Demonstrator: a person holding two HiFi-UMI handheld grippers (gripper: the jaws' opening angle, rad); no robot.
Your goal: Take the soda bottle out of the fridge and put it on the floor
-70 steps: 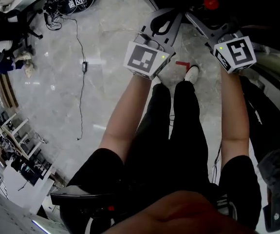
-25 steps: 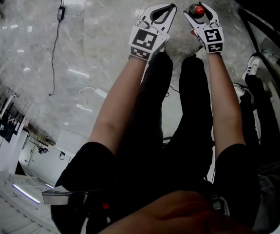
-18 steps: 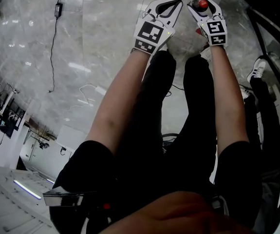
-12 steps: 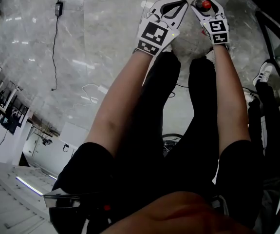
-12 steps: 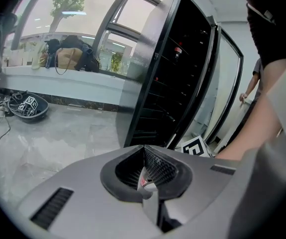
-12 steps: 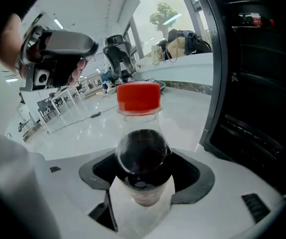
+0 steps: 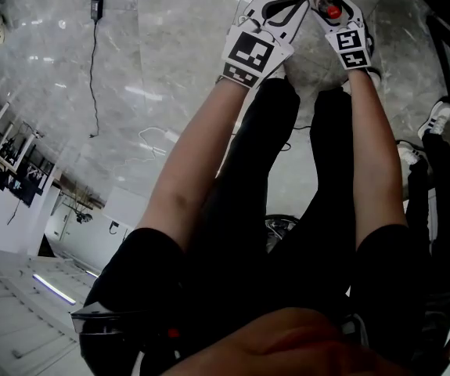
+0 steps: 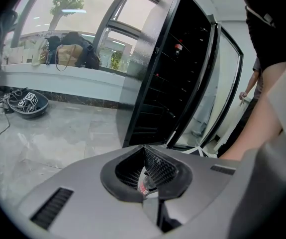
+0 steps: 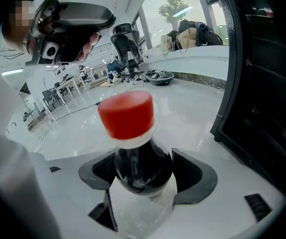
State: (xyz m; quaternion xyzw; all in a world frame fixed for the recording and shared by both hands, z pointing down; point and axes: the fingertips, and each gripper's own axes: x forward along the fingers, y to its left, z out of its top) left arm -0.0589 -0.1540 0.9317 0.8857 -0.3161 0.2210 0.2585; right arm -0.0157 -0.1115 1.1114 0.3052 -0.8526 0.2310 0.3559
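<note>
The left gripper [image 7: 286, 5] rides just left of the right one, clenched on nothing: in the left gripper view [image 8: 147, 169] its jaws meet tip to tip, with only a sliver of the bottle's label showing past them. Just right of it, the right gripper [image 7: 333, 11] grasps the soda bottle [image 7: 333, 10] by the neck. In the right gripper view [image 9: 143, 176] the 2 pads press the dark shoulder below the red cap [image 9: 127, 114], and the bottle [image 9: 143, 168] stands upright.

Over the last 3 seconds both grippers have reached farther from the head and lower toward the marble floor [image 7: 170, 45], while the grip on the bottle has not shifted. I judge the bottle is clear of the fridge and the set-down is in hand, though its base is hidden, so I cannot tell whether it has touched the floor.

Ahead of and to the left of the grippers the floor is bare; a cable [image 7: 91, 69] lies well to the left. The open black fridge [image 9: 264, 88] rises close on the right gripper's right, so that edge is the one to stay off. The person's legs sit directly beneath both forearms.
</note>
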